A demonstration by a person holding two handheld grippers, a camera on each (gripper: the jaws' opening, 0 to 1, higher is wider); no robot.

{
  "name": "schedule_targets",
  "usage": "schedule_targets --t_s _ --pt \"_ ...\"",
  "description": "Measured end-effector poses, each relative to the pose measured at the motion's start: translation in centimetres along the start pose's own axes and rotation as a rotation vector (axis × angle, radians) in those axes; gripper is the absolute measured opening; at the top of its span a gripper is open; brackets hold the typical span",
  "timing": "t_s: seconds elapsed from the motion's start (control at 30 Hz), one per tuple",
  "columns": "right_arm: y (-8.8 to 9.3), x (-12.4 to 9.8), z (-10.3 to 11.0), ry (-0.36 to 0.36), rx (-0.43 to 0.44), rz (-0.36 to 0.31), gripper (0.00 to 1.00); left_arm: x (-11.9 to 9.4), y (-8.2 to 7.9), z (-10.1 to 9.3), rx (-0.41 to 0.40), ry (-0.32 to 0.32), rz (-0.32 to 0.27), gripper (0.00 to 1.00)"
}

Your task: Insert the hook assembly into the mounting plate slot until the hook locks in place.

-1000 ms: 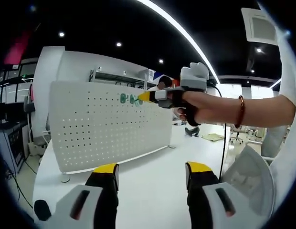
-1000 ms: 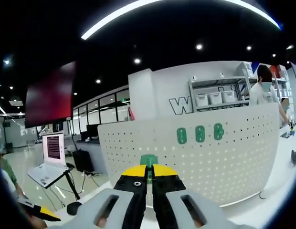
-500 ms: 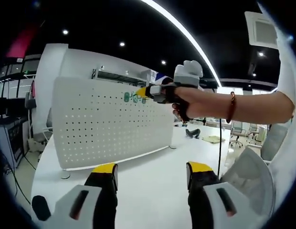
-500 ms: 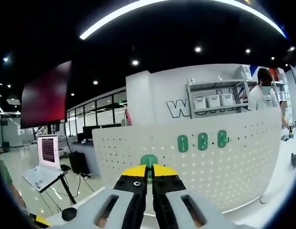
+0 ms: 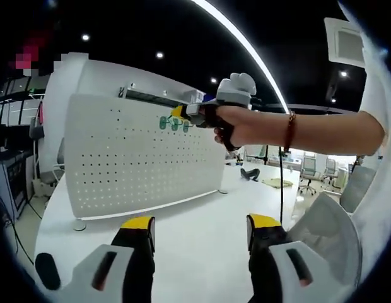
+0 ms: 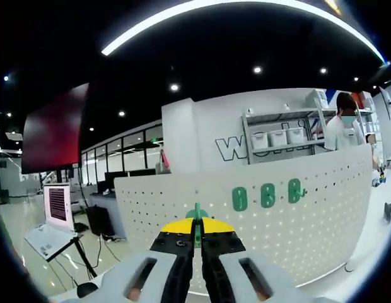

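A white perforated mounting plate (image 5: pixel 139 161) stands upright on the white table, with three green hooks (image 5: pixel 173 123) set near its top right. In the right gripper view the same plate (image 6: pixel 296 214) shows the three green hooks (image 6: pixel 266 196) in a row. My right gripper (image 6: pixel 196 230) is shut on a green hook assembly (image 6: pixel 196 213) whose tip pokes up above the yellow jaw tips, close to the plate's upper edge. In the left gripper view a hand holds that right gripper (image 5: pixel 180 112) at the plate's top by the hooks. My left gripper (image 5: pixel 200 228) stands open over the table, holding nothing.
The white table (image 5: pixel 202 208) stretches in front of the plate. A grey chair back (image 5: pixel 328 233) is at the right. A laptop on a stand (image 6: pixel 53 218) sits left of the plate. Shelves with bins (image 6: pixel 280 136) and a person (image 6: pixel 344 126) stand behind it.
The right gripper with the green hook assembly has risen and moved left along the plate's top, nearer the three hooks. The left gripper stays open and still.
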State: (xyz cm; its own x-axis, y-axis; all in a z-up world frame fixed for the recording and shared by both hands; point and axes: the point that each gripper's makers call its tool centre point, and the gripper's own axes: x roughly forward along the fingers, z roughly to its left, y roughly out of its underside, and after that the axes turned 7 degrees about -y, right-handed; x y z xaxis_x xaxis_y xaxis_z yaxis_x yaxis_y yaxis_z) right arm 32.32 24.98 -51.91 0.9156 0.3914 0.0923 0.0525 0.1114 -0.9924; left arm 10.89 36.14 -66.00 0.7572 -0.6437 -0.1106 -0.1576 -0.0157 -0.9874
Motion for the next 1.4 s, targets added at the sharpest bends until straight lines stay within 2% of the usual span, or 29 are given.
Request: schedule_targets --t_s 0.23,0.9,1.4 --pt "0.4 0.2 0.5 -0.007 -0.011 0.012 0.01 0.0 0.2 -0.2 -0.002 0.012 0.007 0.6" --pt "-1.1 2.8 -0.1 0.022 -0.033 -0.052 0.01 -0.2 0.8 1.1 -0.018 -0.004 0.015 0.6" --pt "-1.1 4.6 -1.5 0.055 -0.018 -0.058 0.01 -0.1 0.7 1.6 -0.003 0.014 0.028 0.6"
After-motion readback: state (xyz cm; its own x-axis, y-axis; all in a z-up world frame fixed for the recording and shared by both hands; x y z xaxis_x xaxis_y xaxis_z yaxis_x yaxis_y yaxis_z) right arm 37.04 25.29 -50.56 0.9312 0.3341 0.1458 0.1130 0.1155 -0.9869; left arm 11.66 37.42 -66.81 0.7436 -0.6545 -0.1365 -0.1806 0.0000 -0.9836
